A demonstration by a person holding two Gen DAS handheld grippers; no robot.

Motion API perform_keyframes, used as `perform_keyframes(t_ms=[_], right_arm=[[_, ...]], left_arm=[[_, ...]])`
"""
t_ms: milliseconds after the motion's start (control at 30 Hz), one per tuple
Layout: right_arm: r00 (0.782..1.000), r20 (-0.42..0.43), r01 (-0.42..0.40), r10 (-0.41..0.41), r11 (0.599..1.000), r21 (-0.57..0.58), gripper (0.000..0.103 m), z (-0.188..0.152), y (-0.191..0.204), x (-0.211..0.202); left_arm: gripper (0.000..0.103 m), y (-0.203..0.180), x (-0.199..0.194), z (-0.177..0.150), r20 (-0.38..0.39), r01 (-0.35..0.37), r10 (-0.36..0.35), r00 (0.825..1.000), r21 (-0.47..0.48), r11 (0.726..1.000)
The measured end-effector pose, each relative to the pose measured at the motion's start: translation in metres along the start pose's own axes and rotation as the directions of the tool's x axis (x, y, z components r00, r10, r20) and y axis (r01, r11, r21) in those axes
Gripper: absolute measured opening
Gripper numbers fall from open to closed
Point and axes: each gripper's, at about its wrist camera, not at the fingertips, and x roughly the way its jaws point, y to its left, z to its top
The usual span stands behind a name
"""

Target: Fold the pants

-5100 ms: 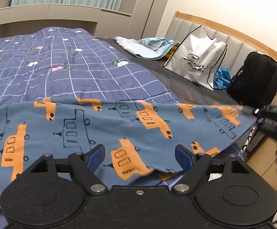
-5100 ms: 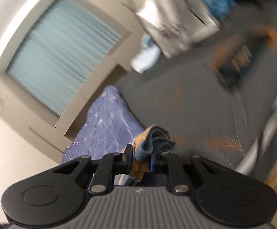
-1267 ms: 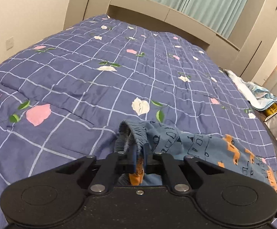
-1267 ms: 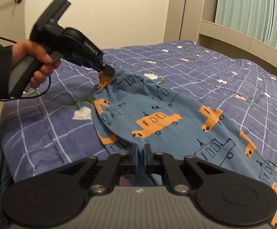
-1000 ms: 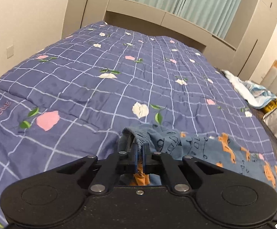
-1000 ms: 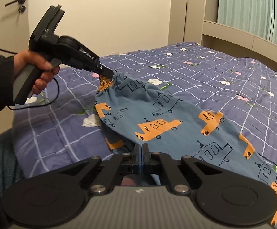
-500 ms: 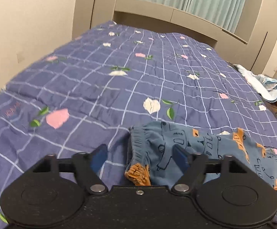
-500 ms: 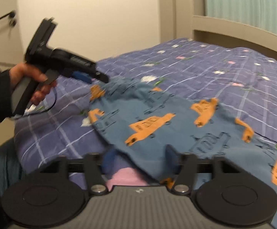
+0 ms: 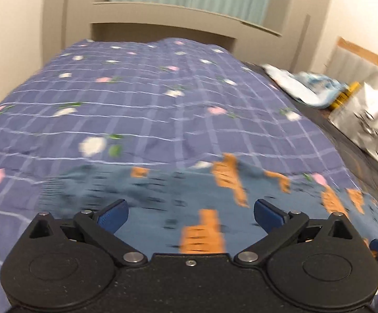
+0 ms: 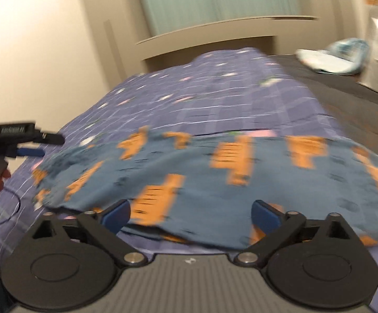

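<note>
Though wide apart, hand-held gripper (image 9: pixel 190 215) over pants (image 9: pixel 202 195).

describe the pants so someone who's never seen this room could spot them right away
Start from the big bed with the purple checked quilt dotted with small flowers. The pants lie spread across its near edge, right in front of both open grippers. They are the only blue cloth printed with orange vehicles, unlike the pale blue clothes heaped farther back on the right.

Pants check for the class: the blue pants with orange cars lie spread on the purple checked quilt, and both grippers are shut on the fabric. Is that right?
Not quite. The pants do lie spread on the quilt, but both grippers are open: the left gripper in the left wrist view, the right gripper in the right wrist view.
</note>
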Motion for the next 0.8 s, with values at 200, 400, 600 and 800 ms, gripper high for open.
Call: perform_keyframes(t_ms=[200,400,600,800], right_arm=[[0.991,0.079,0.095,-0.106,0.987,0.130,0.103,-0.020,-0.055,-0.046],[0.975,0.189,0.067,-0.120,0.962,0.265,0.103,-0.036,-0.091,-0.078],[0.962,0.207,0.069,-0.177,0.894,0.443,0.103,-0.045,-0.130,-0.095],[0.985,0.174,-0.106,-0.016,0.738,0.666,0.103,-0.065,-0.185,-0.090]], left_arm=[[0.102,-0.075,0.029,-0.002,-0.050,0.079,-0.075,0.996,0.104,0.991],[0.102,-0.139,0.060,-0.009,-0.096,0.119,-0.099,0.990,0.231,0.966],[0.102,-0.160,0.083,-0.013,-0.141,0.092,-0.054,0.989,0.275,0.957],[0.102,-0.151,0.081,-0.009,-0.130,0.062,-0.030,0.991,0.250,0.966]])
